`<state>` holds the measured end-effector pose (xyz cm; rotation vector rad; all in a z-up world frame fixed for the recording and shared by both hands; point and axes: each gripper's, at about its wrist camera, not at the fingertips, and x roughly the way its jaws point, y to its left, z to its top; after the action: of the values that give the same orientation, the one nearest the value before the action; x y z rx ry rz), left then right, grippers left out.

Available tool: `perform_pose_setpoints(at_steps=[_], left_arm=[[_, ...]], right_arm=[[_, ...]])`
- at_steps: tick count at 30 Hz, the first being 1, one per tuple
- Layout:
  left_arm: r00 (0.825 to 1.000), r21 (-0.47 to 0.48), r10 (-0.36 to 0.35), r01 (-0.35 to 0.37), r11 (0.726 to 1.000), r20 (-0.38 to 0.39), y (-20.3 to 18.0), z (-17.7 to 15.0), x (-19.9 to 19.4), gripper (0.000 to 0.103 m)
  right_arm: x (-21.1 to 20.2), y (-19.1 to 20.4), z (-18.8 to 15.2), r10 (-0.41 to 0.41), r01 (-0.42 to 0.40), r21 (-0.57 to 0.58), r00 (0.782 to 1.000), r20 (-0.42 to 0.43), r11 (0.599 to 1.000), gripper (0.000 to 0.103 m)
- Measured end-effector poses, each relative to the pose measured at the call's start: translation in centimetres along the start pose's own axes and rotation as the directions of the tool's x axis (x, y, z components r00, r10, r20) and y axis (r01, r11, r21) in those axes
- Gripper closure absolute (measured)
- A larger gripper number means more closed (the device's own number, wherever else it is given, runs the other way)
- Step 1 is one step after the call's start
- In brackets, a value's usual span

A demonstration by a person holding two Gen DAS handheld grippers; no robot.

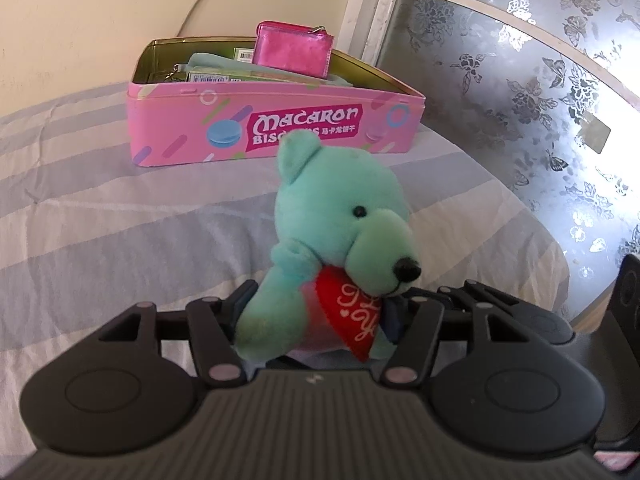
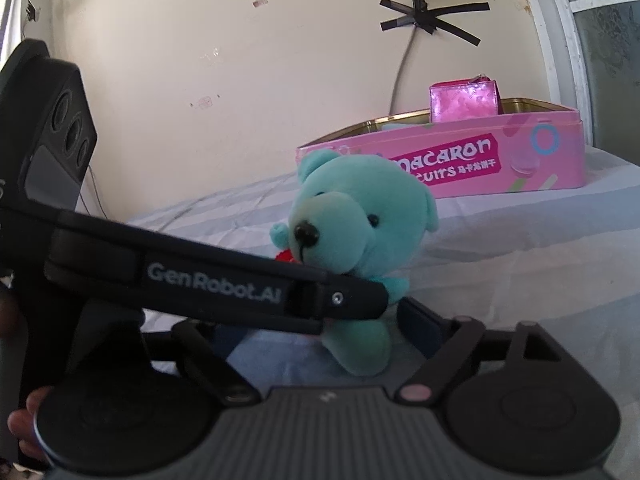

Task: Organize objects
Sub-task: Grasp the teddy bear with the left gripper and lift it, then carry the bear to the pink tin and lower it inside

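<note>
A teal teddy bear [image 1: 340, 216] with a red heart on its chest sits upright between the fingers of my left gripper [image 1: 324, 302], which is shut on its body. In the right wrist view the left gripper's finger [image 2: 352, 300] crosses from the left and presses the teddy bear [image 2: 360, 224] at its middle. My right gripper [image 2: 320, 332] is open, its right finger [image 2: 420, 324] standing just beside the bear's leg; its left finger is hidden behind the left gripper. Behind the bear stands an open pink macaron biscuit tin [image 1: 276, 128], also in the right wrist view [image 2: 500, 160].
In the tin a shiny pink wallet [image 1: 292, 50] stands upright among flat packets and a pale cloth. Everything rests on a bed with a grey and white striped sheet [image 1: 100, 220]. A window with flowered frosted film [image 1: 520, 80] is at the right, a cream wall behind. A hand [image 2: 24, 420] shows low left.
</note>
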<state>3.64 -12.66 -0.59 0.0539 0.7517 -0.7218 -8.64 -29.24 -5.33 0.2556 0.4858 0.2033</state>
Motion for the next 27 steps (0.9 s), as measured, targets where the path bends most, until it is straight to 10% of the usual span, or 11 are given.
perform_pose_setpoints(at_steps=[11, 18, 27], left_arm=[[1.0, -0.011, -0.004, 0.004, 1.0, -0.001, 0.3, 0.0, -0.3, 0.038], [1.0, -0.012, -0.005, 0.005, 1.0, 0.002, 0.5, 0.0, -0.2, 0.04], [0.986, 0.071, 0.037, -0.049, 0.996, 0.164, 0.3, 5.6, -3.4, 0.044]], right_arm=[[-0.9, 0.3, 0.3, -0.11, 0.11, -0.034, 0.994, 0.023, 0.993, 0.01], [-0.2, 1.6, 0.0, -0.075, 0.074, -0.113, 0.997, -0.005, 0.991, 0.05], [0.2, 2.8, 6.0, -0.052, 0.085, -0.234, 0.988, 0.143, 0.969, 0.053]])
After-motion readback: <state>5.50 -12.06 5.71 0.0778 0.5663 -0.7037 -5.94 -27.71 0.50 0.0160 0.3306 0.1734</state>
